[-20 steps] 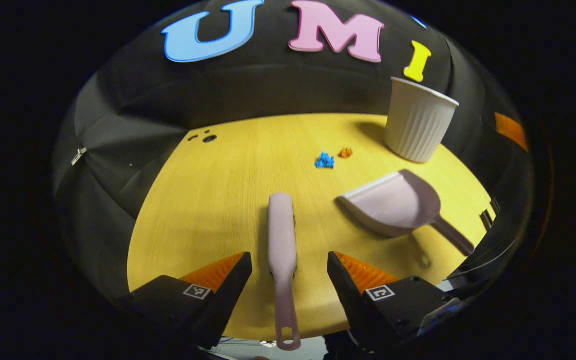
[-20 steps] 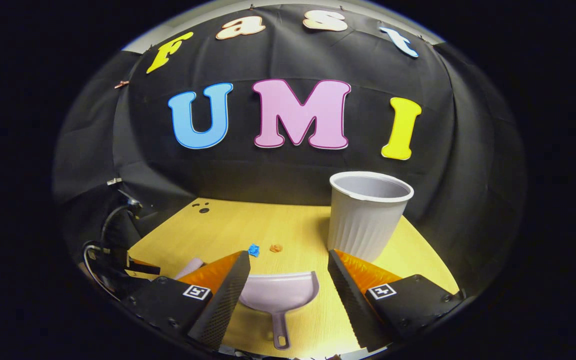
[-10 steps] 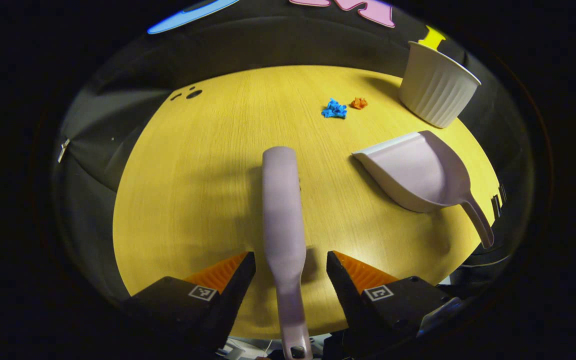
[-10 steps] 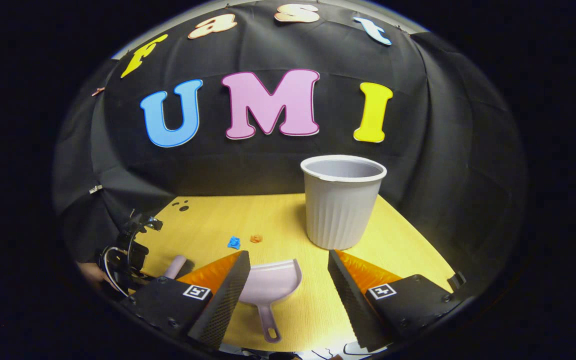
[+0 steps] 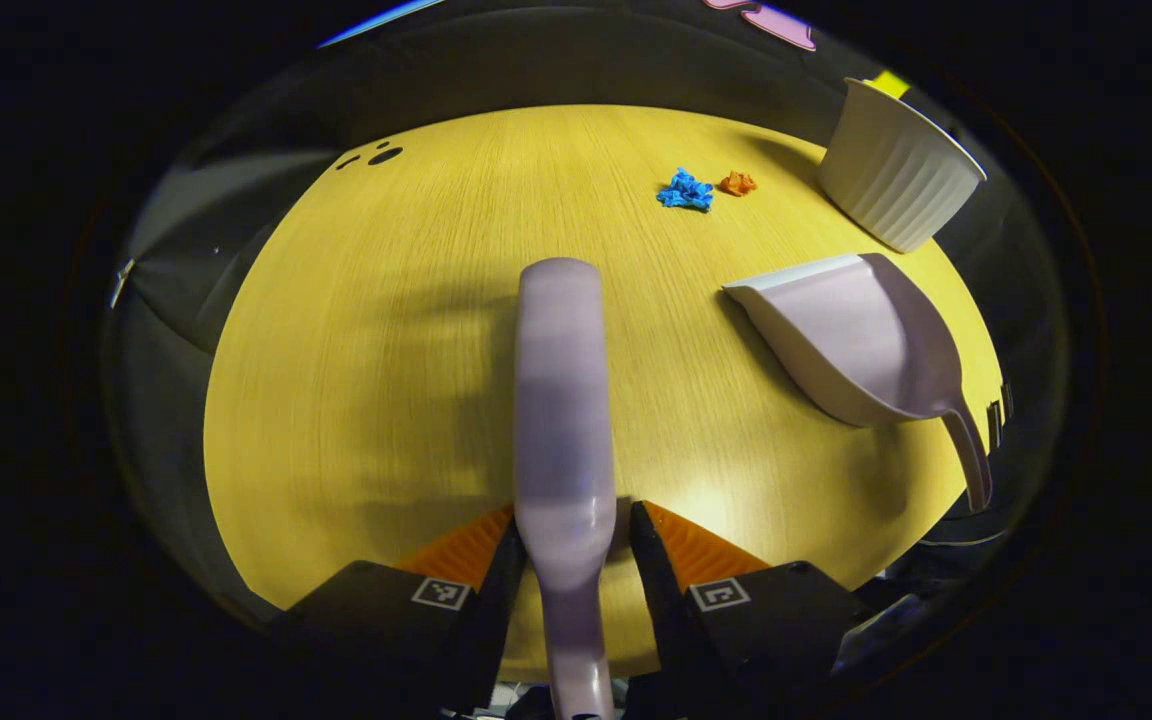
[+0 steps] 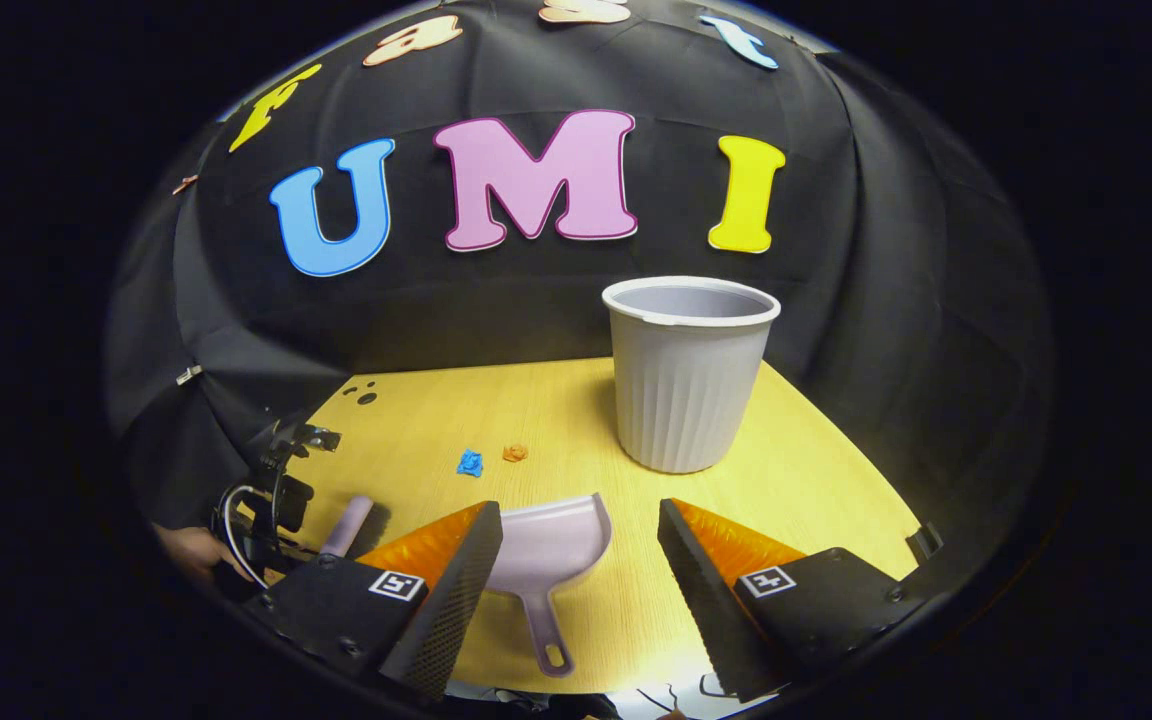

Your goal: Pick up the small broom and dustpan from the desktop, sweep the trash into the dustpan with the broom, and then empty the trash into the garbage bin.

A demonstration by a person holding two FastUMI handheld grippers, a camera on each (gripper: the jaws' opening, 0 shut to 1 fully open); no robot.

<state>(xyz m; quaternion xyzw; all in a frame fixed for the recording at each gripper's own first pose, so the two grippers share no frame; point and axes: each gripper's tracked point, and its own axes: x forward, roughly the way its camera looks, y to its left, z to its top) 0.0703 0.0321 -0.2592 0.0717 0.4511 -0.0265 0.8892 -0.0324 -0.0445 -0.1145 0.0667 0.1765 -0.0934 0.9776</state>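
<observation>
A yellow wood-grain desktop (image 5: 386, 330) sits against the black cloth wall; the ribbed garbage bin (image 6: 688, 375) stands at its back; nearer than the bin lies the dustpan (image 6: 548, 545), the right gripper (image 6: 579, 555) hovering spread above it; the left gripper (image 5: 568, 555) pinches the small broom (image 5: 561, 400), bristles hidden; blue scrap (image 5: 685, 191) and orange scrap (image 5: 737, 183) lie beside the bin.

I see my left gripper (image 5: 568, 545) low over the yellow table (image 5: 356, 330). Its two fingers sit tight on each side of the little broom (image 5: 561, 400) (right where the handle gets thin). The dustpan (image 5: 861, 335) lies off to the right. Far back sit a blue scrap (image 5: 685, 190) and an orange scrap (image 5: 737, 183), near the white bin (image 5: 898, 180).
</observation>
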